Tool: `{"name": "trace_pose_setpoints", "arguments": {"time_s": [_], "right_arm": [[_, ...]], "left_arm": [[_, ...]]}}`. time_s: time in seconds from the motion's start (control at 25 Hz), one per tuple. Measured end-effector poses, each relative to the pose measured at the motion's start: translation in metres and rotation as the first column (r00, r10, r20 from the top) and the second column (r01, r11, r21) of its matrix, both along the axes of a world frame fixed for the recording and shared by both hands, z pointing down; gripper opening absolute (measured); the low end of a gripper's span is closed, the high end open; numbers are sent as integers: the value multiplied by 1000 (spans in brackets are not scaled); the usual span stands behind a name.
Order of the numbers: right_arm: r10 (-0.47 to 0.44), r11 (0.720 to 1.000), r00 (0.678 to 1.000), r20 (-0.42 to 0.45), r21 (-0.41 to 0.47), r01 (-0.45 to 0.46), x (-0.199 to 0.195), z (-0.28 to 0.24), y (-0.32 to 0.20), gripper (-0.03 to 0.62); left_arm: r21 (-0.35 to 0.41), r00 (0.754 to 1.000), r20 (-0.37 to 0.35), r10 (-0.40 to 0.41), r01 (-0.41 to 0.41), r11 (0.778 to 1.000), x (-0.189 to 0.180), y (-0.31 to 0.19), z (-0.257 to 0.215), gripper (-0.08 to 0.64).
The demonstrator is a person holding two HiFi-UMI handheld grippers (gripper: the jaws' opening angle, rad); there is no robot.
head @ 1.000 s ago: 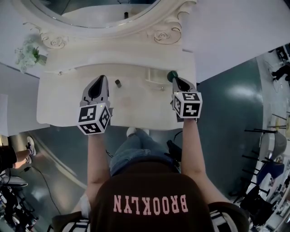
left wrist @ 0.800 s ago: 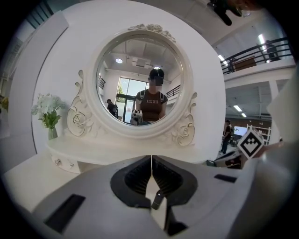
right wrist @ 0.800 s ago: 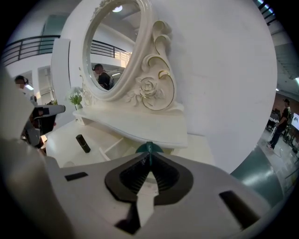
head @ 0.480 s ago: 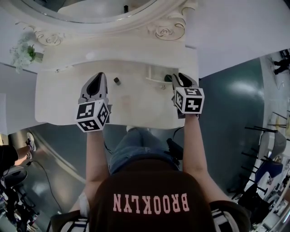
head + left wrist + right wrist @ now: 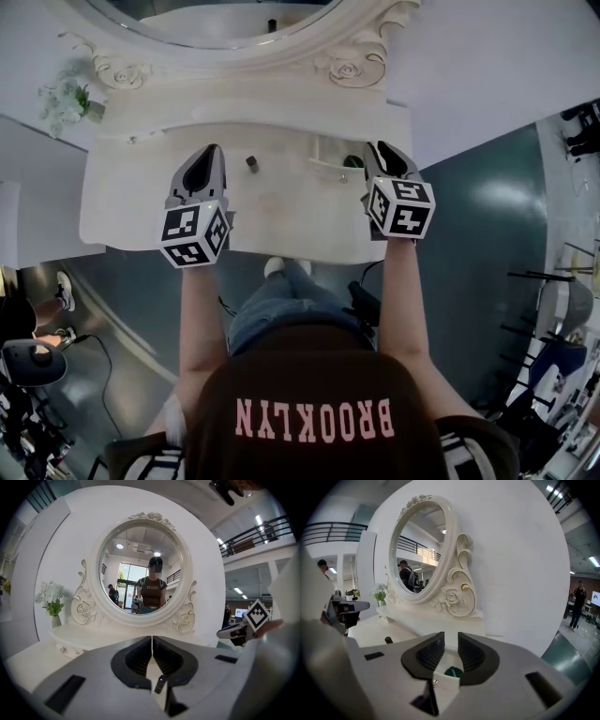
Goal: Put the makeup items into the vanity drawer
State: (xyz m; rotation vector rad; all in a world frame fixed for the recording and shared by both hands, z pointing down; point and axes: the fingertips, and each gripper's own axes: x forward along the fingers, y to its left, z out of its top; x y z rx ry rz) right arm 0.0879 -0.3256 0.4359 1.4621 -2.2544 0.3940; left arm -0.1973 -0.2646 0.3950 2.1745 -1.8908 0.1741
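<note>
The left gripper [image 5: 152, 639] has its jaws pressed together with nothing in them. Its body covers much of the vanity top [image 5: 131, 202]. Through a gap low in that body shows a small dark tube [image 5: 160, 684], lying on the top just ahead and right of the tips. The right gripper [image 5: 451, 638] has its jaws narrowly apart, having just opened and eased back slightly, and grips nothing. Directly below them, inside the open drawer [image 5: 446, 680], sits a green item [image 5: 453, 671], possibly a round jar; only its top shows above the drawer wall. Beyond stand the mirror [image 5: 140, 541] and flowers [image 5: 51, 597].
</note>
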Motion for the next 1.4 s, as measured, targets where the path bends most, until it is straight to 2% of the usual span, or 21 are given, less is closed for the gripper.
{"name": "trace_pose_setpoints", "arguments": {"time_s": [0.28,0.36,0.44,0.56,0.72,0.92,1.24,1.4], "right_arm": [[-63,998,998,30,-5,63,-31,3,18,88],[-95,995,994,62,-8,95,-47,7,24,134],[-152,988,983,99,-16,154,-68,10,36,245],[-254,965,958,136,-35,261,-102,17,56,292],[-349,929,928,131,-82,361,-138,38,77,297],[-408,892,903,133,-150,426,-168,68,99,296],[-463,836,881,103,-279,472,-196,122,126,296],[-450,835,891,65,-324,445,-201,147,130,296]], "left_arm": [[-15,998,-6,-59,59,998,-23,28,6,8],[-27,997,-9,-76,76,997,-31,34,14,7],[-42,996,-15,-94,93,995,-37,44,21,7],[-55,992,-18,-121,120,991,-46,57,27,7],[-77,987,-23,-159,157,985,-59,73,36,7],[-128,977,-31,-212,207,970,-80,101,61,6],[-192,963,-43,-264,252,949,-99,138,92,6],[-205,960,-44,-276,262,943,-108,144,100,7]]}}
